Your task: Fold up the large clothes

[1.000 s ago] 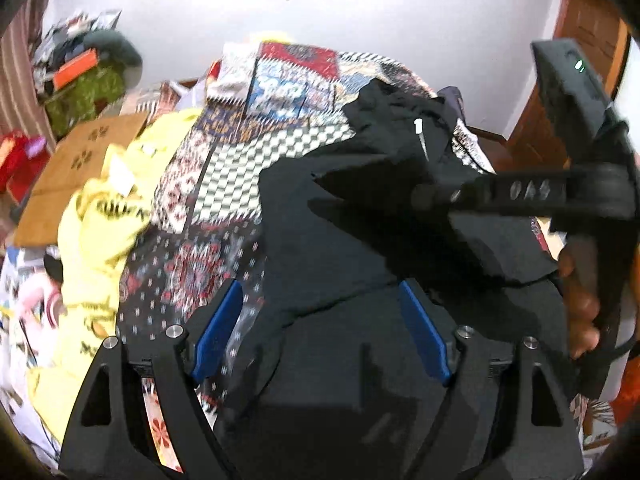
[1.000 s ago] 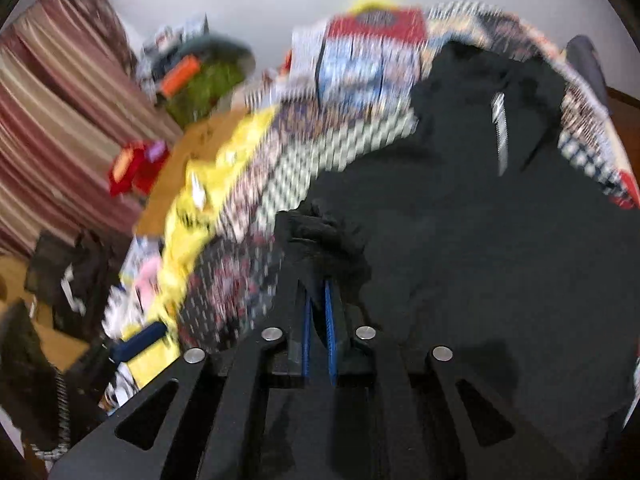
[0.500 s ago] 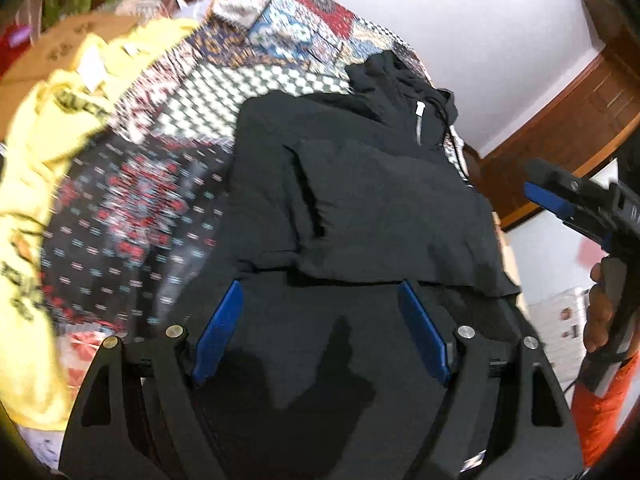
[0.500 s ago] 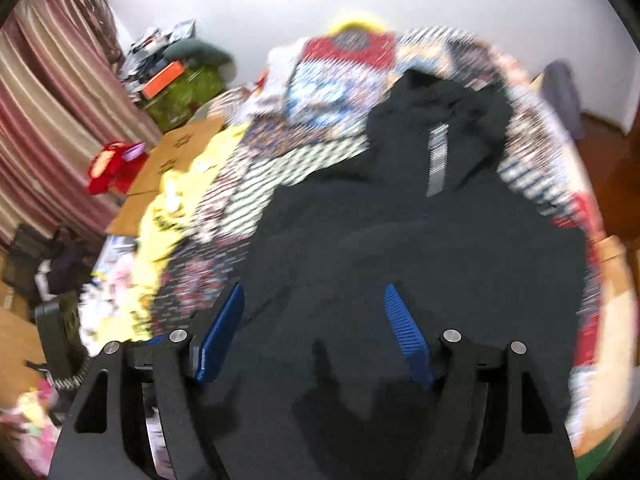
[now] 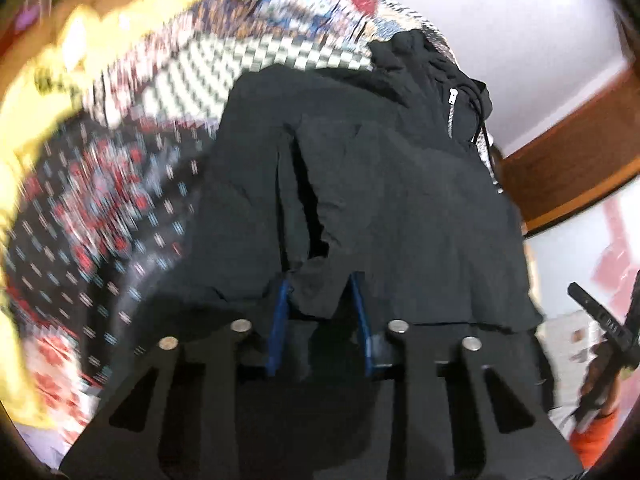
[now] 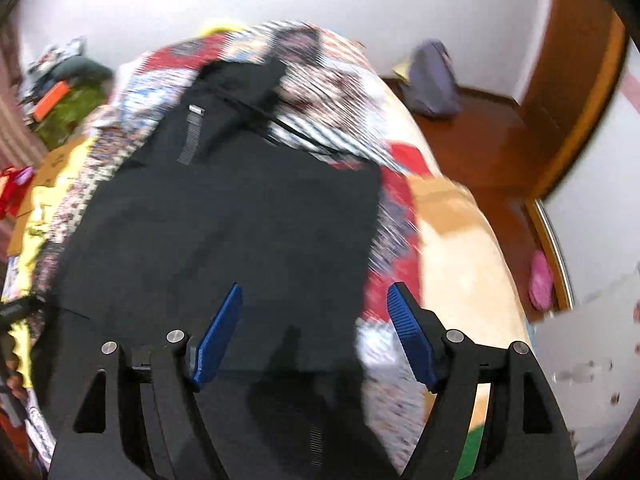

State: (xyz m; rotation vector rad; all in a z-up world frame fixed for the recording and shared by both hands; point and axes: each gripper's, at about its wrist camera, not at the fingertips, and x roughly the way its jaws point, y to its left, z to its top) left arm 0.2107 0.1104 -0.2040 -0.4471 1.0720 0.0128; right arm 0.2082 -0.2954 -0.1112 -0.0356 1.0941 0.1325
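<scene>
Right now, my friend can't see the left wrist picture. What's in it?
The left gripper pinches a fold of a black zip-up hooded jacket lying on a colourful patchwork bedspread. A blurry yellow cloth lies at the left edge.

We found the patterned bedspread (image 5: 120, 208) and the yellow garment (image 5: 24, 128) smeared by motion blur, their prints illegible. The black hoodie (image 5: 400, 200) covered the left gripper (image 5: 320, 300) fingertips, and the right gripper (image 5: 600, 328) was cut off at the frame edge.

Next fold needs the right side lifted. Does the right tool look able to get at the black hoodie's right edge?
Probably yes. The right tool is open and empty just above the black hoodie; its right edge lies bare on the patterned bedspread, nothing covering it.
</scene>
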